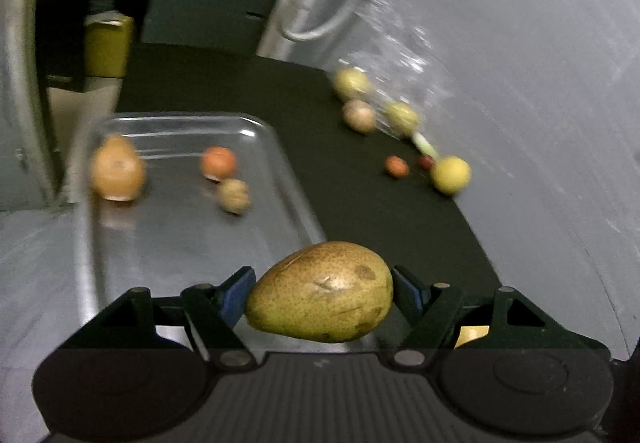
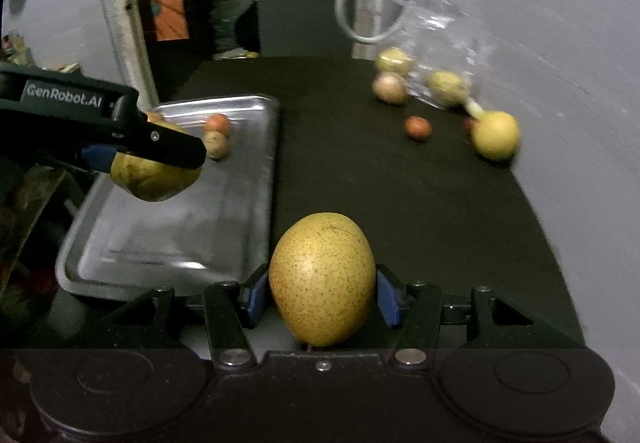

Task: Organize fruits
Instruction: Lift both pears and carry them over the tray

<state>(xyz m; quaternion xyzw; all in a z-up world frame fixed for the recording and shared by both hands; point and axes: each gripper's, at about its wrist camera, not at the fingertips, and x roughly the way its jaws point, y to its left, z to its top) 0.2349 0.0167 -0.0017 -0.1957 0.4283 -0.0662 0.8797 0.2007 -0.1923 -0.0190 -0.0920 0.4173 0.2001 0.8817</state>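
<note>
My left gripper (image 1: 322, 293) is shut on a speckled green-brown pear (image 1: 320, 291), held over the near right corner of a metal tray (image 1: 172, 243). From the right wrist view that left gripper (image 2: 160, 159) hangs with its pear (image 2: 156, 175) above the tray (image 2: 168, 243). My right gripper (image 2: 320, 293) is shut on a yellow speckled pear (image 2: 322, 279), just right of the tray's near corner over the black mat (image 2: 400, 183). In the tray lie an orange fruit (image 1: 117, 173), a small orange one (image 1: 218, 162) and a walnut-like one (image 1: 234, 195).
Loose fruit lies at the mat's far right: a yellow fruit (image 2: 495, 135), a small red-orange one (image 2: 418, 127), a brownish one (image 2: 390, 87) and two yellow-green ones by a clear plastic bag (image 2: 436, 27). A grey wall (image 2: 580, 83) curves along the right.
</note>
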